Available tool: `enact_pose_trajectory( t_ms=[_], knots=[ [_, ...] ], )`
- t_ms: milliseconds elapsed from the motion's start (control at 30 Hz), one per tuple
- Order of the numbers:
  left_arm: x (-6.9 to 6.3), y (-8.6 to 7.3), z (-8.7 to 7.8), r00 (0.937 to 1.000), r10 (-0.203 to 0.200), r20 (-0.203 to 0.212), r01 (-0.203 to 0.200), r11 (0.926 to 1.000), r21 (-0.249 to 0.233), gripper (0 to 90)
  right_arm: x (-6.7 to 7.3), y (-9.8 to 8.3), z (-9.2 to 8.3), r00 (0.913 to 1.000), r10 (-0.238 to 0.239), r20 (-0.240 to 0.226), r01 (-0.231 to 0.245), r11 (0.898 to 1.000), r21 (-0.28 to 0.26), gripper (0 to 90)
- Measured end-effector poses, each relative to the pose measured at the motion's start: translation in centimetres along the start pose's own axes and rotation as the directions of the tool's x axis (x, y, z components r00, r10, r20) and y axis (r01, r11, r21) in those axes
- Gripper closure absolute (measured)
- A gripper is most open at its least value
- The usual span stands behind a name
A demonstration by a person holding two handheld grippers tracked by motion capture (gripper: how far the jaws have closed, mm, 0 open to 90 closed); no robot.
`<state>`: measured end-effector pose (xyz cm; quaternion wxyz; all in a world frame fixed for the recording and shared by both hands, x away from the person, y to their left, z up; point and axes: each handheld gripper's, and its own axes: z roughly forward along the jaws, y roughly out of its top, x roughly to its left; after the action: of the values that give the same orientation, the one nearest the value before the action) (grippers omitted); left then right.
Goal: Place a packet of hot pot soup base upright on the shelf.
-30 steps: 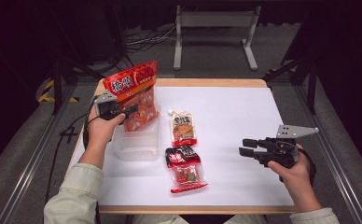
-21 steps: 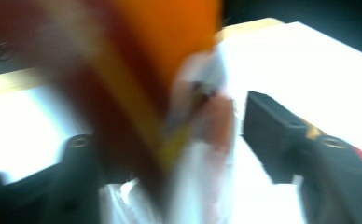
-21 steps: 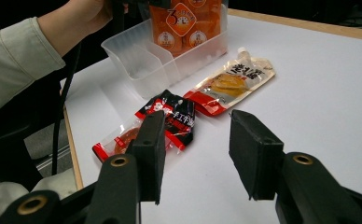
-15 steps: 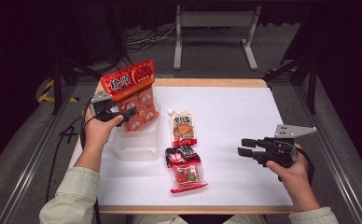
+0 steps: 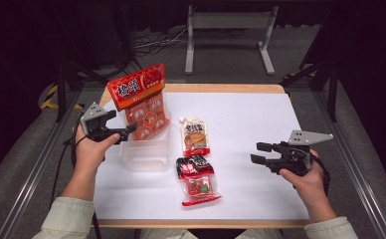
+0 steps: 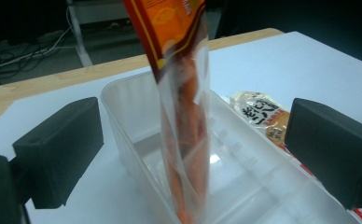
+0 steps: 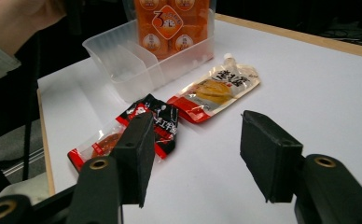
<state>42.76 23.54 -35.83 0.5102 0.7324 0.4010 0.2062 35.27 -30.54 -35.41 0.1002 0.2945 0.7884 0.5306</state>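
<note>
The left claw has just been opening; its jaws now stand spread, with the orange bag between them in the left gripper view but touched by neither pad. The bag stands upright in the far end of the clear tub, its red header rising above the claw and its lower part resting inside the tub wall. The tub sits just ahead of and below the left claw on the white bench. The right claw has also just been opening further and is spread with nothing between its jaws, hovering over bare bench. Ahead of it lie a yellow pouch and, nearer, a red-and-black packet, side by side and just touching; the tub stands beyond them.
</note>
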Motion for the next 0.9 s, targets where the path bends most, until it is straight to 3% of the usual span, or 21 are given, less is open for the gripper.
enact_pose_trajectory(
  t_ms=[100,167,400,533,733,900],
  knots=[
    [-0.6,-0.3,-0.9,0.9998,0.019,-0.007,-0.019,0.9998,0.0,5.9,-0.1,0.0,0.1,1.0,-0.001,0.006,0.001,1.0,0.0,44.7],
    [-1.3,-0.6,-1.7,0.9985,0.052,-0.016,-0.052,0.9986,0.01,5.8,-0.1,0.0,0.1,1.0,-0.002,0.009,0.002,1.0,0.002,44.3],
    [-3.6,-2.0,-4.4,0.9938,0.055,0.097,-0.053,0.9983,-0.024,5.1,-0.1,0.0,0.3,0.9999,-0.006,0.01,0.006,1.0,0.001,43.9],
    [-4.3,-2.5,-4.8,0.9895,0.063,0.13,-0.062,0.998,-0.012,5.4,-0.1,0.1,0.6,1.0,-0.006,0.003,0.006,1.0,0.005,43.8],
    [-4.9,-2.4,-5.3,0.9873,0.067,0.144,-0.065,0.9976,-0.023,5.5,0.1,0.2,1.4,0.9997,-0.016,-0.016,0.016,1.0,0.018,43.5],
    [-5.1,-2.6,-5.6,0.985,0.074,0.156,-0.074,0.9972,-0.003,5.6,0.4,0.5,2.3,0.9987,-0.022,-0.045,0.023,0.999,0.024,42.0]
  ],
)
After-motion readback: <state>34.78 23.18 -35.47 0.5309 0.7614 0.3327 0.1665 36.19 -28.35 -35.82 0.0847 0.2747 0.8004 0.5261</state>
